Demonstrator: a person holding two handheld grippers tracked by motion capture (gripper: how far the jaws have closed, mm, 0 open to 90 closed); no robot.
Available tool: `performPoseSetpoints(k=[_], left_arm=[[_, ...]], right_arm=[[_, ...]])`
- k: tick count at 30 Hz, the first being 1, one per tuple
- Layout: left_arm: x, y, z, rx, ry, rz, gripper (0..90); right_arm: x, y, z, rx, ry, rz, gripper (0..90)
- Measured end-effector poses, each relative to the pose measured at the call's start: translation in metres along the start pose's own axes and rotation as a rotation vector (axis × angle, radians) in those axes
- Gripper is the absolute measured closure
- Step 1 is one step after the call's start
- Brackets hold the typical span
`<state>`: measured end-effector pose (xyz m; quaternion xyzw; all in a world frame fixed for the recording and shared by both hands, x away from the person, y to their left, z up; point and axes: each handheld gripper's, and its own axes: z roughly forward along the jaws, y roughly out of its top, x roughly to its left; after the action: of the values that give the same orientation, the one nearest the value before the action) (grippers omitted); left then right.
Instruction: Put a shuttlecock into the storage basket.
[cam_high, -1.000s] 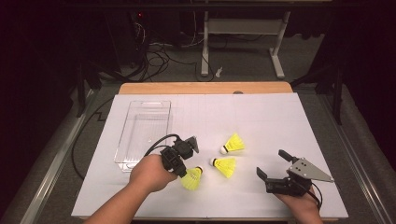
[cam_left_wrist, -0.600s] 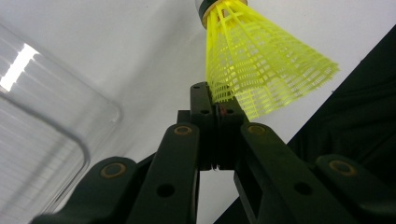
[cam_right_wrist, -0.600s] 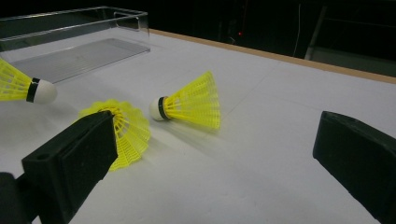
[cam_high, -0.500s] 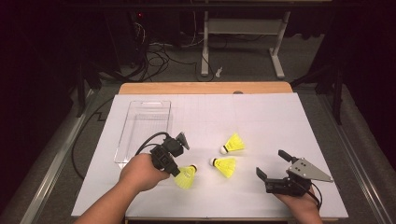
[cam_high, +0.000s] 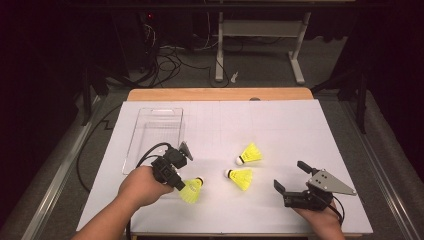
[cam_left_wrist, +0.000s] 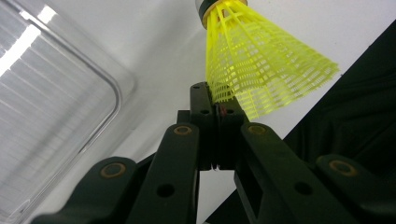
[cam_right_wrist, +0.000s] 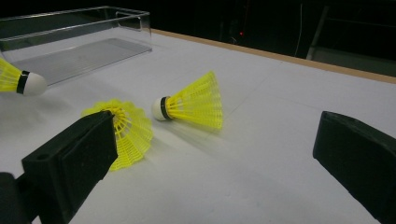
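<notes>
Three yellow shuttlecocks lie near one clear tray (cam_high: 152, 134). Nearest, the right gripper (cam_high: 292, 180) rests wide open and empty, well right of the tray. The left gripper (cam_high: 176, 172) pinches one shuttlecock (cam_high: 191, 190) by its skirt, just below the tray. Two loose shuttlecocks (cam_high: 240, 178) (cam_high: 250, 154) lie right of the tray.

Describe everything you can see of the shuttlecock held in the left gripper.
The shuttlecock has a bright yellow skirt of what looks like plastic mesh, flaring from a white rounded cork ringed by a dark band. The left gripper is shut on the skirt's edge, its jaws pinching the mesh. In the high view it sits near the front of the white table, cork pointing away from the person, below the clear tray and apart from the two other shuttlecocks.
</notes>
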<state>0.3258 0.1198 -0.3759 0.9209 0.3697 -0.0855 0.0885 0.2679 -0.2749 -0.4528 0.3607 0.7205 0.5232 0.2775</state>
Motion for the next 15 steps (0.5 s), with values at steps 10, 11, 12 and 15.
performPoseSetpoints(k=[10,11,12,15], left_arm=[[0.004,-0.009,-0.008,-0.014,-0.009,0.011,88.8],[0.004,-0.009,-0.009,-0.012,-0.01,0.009,88.8],[0.005,-0.01,-0.01,-0.011,-0.01,0.008,88.7],[0.006,-0.012,-0.013,-0.02,-0.013,-0.006,88.6]], right_arm=[[0.0,0.0,0.0,0.001,-0.001,0.001,0.3],[0.0,0.0,0.0,0.001,-0.001,0.0,0.3],[0.0,0.0,0.0,0.002,-0.001,0.0,0.3],[0.0,0.0,0.0,0.002,-0.002,-0.001,0.3]])
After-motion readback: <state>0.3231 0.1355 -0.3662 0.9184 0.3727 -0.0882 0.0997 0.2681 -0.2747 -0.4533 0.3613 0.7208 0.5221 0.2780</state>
